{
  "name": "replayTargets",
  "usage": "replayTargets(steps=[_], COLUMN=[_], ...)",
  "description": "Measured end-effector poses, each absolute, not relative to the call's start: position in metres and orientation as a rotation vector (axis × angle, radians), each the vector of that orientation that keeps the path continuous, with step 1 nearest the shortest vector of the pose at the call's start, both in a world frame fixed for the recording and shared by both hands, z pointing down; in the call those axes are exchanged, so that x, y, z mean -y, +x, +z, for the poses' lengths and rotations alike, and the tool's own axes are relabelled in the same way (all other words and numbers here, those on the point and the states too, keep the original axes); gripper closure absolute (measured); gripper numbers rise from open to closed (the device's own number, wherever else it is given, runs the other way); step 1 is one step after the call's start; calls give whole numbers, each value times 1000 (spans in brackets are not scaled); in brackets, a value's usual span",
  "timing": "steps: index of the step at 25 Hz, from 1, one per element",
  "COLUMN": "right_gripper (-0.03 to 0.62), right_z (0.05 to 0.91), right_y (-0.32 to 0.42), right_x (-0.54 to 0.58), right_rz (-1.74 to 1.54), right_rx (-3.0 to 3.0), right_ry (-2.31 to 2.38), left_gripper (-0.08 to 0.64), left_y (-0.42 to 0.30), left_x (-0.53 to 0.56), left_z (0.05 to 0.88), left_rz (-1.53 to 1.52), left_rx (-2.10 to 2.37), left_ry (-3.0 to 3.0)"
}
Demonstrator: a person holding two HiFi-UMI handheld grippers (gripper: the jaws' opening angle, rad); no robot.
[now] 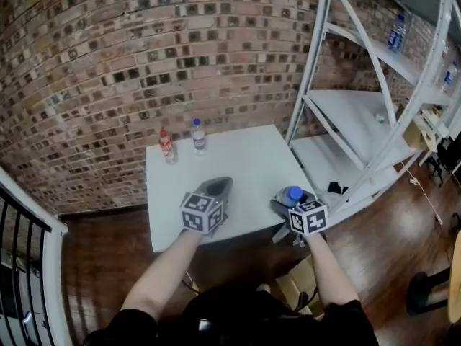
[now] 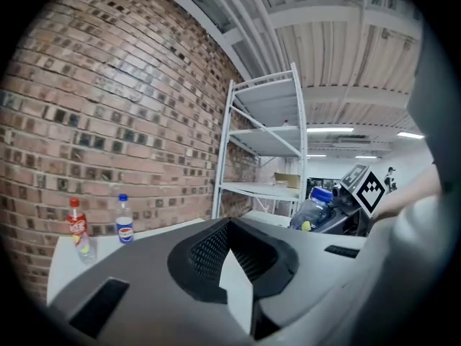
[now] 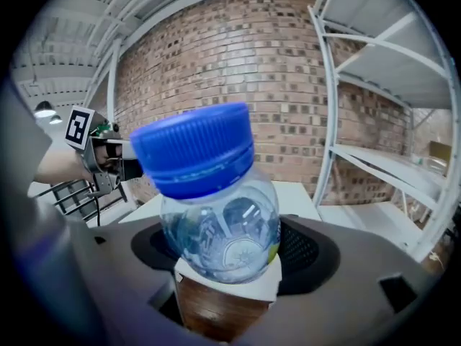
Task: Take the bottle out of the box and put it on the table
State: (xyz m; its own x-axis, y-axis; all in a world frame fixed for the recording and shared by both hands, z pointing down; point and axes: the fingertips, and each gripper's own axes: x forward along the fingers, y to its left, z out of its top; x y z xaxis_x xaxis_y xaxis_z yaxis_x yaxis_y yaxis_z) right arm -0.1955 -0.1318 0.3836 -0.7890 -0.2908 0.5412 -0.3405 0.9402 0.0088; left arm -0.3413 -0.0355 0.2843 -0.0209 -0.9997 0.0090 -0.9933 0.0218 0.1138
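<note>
Roughly halfway, by the look: your right gripper (image 1: 289, 202) clamps the blue-capped bottle (image 1: 293, 192), jaws wide around it, over the near right corner of the table (image 1: 245, 157). Your left gripper (image 1: 218, 187) is drawn together, empty. Left to do: set down, release.

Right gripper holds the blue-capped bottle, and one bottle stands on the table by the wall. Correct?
Not quite: two bottles stand on the table by the wall, a red-capped one and a blue-capped one, as the head view shows. The right gripper does hold its blue-capped bottle.
</note>
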Motion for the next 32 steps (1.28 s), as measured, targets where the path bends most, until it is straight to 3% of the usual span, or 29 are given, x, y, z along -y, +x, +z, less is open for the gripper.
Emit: replayTargets(steps=[13,20,32], right_gripper=[213,213,213], right_z=[381,372,421], right_y=[-378,-442,-502], right_x=[172,241,308], right_rz=[15,-9,56], right_rx=[2582,2561,2463], right_ry=[46,-75,-165], left_gripper=[555,557,557], left_y=[-481,-520,-572], left_x=[36,89,141], left_z=[287,264,307], left_rz=[-150,-193,-184], left_rx=[2518,2655,2684], left_ry=[1780,1687,1486])
